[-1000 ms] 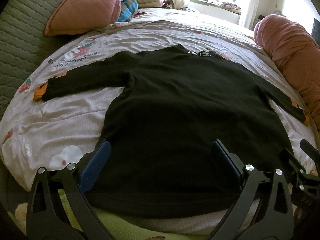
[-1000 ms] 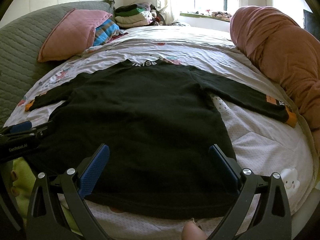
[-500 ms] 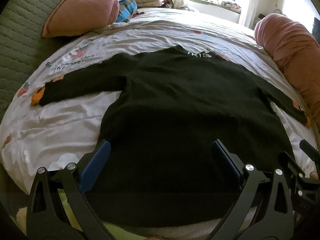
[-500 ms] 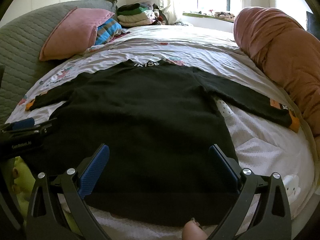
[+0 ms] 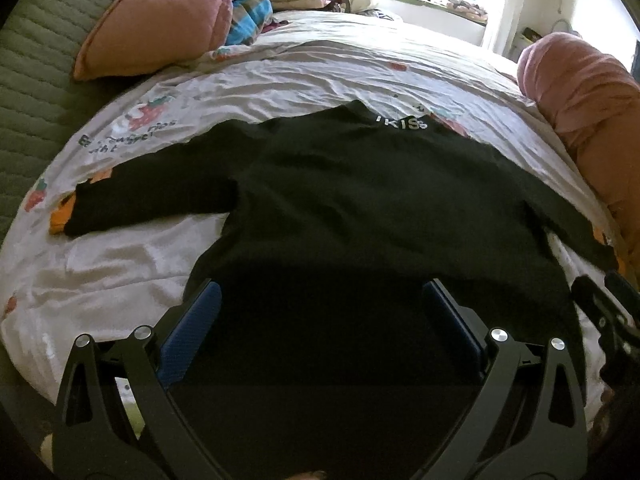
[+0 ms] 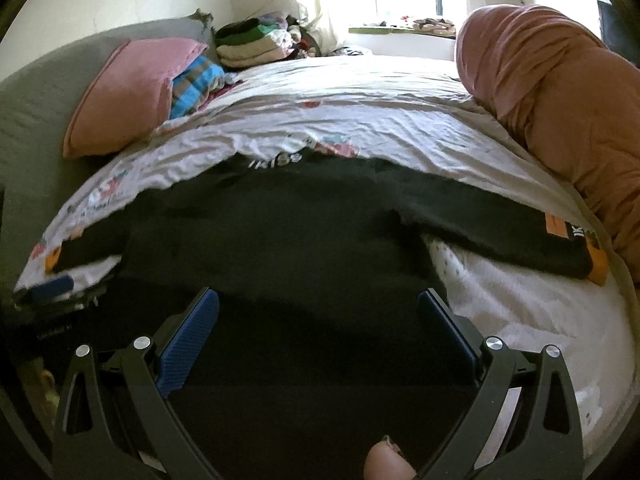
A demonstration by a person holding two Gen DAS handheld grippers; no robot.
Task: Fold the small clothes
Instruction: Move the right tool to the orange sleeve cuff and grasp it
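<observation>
Two sets of tongs hang low over the near hem of a black sweater that lies flat on the bed sheet, collar away from me and both sleeves spread outward. Through the left wrist camera I see my left gripper with its jaws wide apart and nothing between them, poised over the left part of the hem; the left sleeve ends in an orange cuff well off to the side. My worry here is that the dark cloth in shadow hides the hem edge, so I could pinch the sheet along with the sweater, or catch only one layer and drag the body crooked. Through the right wrist camera my right gripper is equally wide and empty, above the right part of the hem, with the right sleeve stretched toward a rolled pink blanket. That roll sits just beside the cuff and could crowd a sleeve fold. A pink pillow and a stack of folded clothes lie farther back, well apart from the sweater.
</observation>
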